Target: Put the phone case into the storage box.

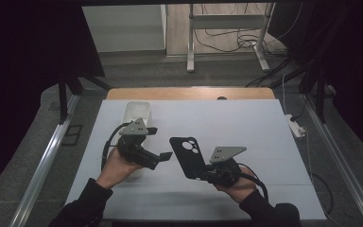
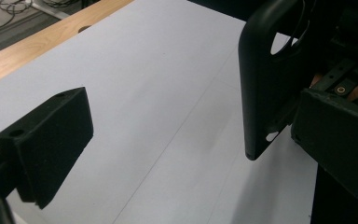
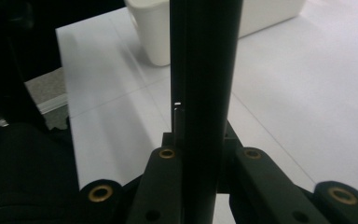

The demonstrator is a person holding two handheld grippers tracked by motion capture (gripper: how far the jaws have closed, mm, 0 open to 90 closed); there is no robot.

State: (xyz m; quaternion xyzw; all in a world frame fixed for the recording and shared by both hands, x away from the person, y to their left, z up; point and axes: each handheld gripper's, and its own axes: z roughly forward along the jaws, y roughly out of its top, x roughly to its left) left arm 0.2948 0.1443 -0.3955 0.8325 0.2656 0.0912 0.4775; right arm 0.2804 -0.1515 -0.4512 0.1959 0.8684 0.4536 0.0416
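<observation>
Your right gripper [image 1: 199,176] is clamped on the lower edge of the one black phone case [image 1: 187,156] and holds it upright above the white worktop [image 1: 264,142], camera cut-out at the top. In the right gripper view the case [image 3: 205,93] stands edge-on between the two jaws, pinched tight. Your left gripper [image 1: 163,142] is released: its jaws stand wide apart with nothing between them, and in the left gripper view the case [image 2: 265,88] hangs just ahead of them, near but not touching.

The step in hand looks like a handover or a two-handed hold. The case is secured on one side and the free gripper has lined up beside it. The next move calls for you to bring the left gripper in around the case's free edge, keep the jaws square to its thin wall, and close only once the wall sits fully between the pads. A shell this thin would likely flex or twist out if caught at a corner.

Count: one phone case, two grippers, and one white tub [image 1: 137,113] at the far left of the worktop, behind your left hand [image 1: 118,163]. The tub's inside is hard to see from here; it seems empty, but I can't be sure.
</observation>
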